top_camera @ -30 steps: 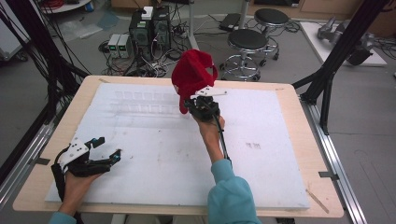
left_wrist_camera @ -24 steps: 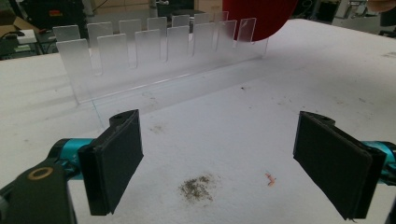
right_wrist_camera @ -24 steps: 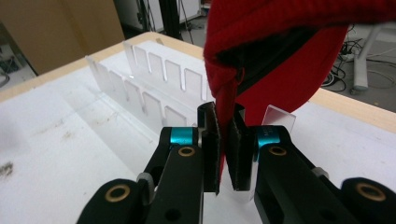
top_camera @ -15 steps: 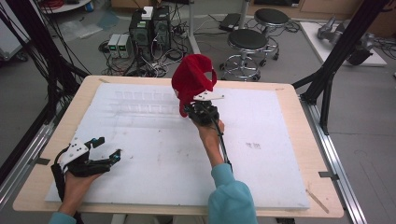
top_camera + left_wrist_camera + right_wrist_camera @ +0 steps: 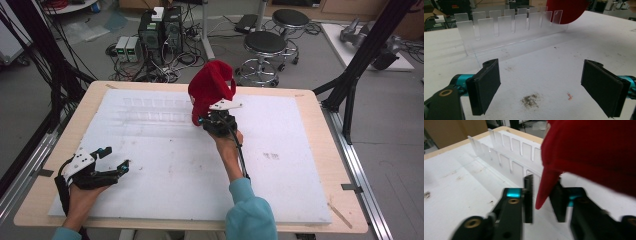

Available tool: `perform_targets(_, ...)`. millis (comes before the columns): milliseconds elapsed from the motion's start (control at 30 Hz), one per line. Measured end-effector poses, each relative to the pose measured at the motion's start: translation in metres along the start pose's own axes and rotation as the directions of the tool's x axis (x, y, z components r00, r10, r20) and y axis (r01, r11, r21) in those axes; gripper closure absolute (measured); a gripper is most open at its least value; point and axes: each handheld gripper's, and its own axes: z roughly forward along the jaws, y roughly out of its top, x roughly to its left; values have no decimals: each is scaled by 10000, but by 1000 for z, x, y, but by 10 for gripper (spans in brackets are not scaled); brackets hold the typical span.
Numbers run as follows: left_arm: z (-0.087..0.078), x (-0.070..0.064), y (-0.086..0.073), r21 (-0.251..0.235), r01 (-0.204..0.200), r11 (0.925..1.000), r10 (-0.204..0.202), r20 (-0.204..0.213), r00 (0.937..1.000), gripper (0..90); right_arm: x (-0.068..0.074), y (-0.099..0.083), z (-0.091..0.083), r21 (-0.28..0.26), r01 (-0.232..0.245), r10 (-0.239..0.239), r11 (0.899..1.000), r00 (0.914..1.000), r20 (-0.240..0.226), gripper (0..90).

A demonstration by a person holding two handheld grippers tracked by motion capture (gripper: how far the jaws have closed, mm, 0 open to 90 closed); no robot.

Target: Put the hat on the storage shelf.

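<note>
Above the clear slotted rack [image 5: 160,111], at its right end, my right tool [image 5: 209,121] is clamped on the brim of a red cap [image 5: 210,90], held off the bench [image 5: 310,165]. Left tool [image 5: 111,161] sits jaws apart, well short of the rack, holding nothing. Judging: cap picked up, not yet set down.

- Red cap [image 5: 210,90], soft fabric, lifted above the white surface [image 5: 165,170] near its far edge, crown up, brim hanging down.
- Brim tip between the right claw [image 5: 543,200] jaws, which stand slightly apart.
- Clear slotted rack [image 5: 506,27], upright, just beside the cap.
</note>
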Motion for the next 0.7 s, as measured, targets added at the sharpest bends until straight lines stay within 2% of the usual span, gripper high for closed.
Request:
perform_targets(67, -1, 1, 0, -15, -52, 10000, 52, 17, 10000, 160, 2, 0, -1, 40, 102, -101, 9999, 9999, -80, 615)
perform_targets(200, -1, 1, 0, -50, 25, 10000, -26, -34, 10000, 160, 4, 1, 0, 106, 459, -458, 9989, 9989, -32, 540)
perform_targets(400, -1, 1, 0, -100, 59, 9999, -59, 14, 10000, 160, 7, 1, -6, -10, 447, -447, 9990, 9990, 46, 359)
perform_targets(500, -2, 2, 0, -127, 157, 9998, -157, -17, 9999, 160, 10, 0, -13, 4, 483, -483, 9988, 9988, 93, 265)
perform_targets(600, -2, 2, 0, -114, 185, 9998, -185, -44, 9998, 160, 11, -1, -23, 188, 427, -429, 9989, 9991, 66, 220)
perform_targets(700, -1, 2, 0, -96, 205, 9997, -205, -71, 9998, 160, 12, -6, -40, -199, 495, -495, 9986, 9988, 6, 209)
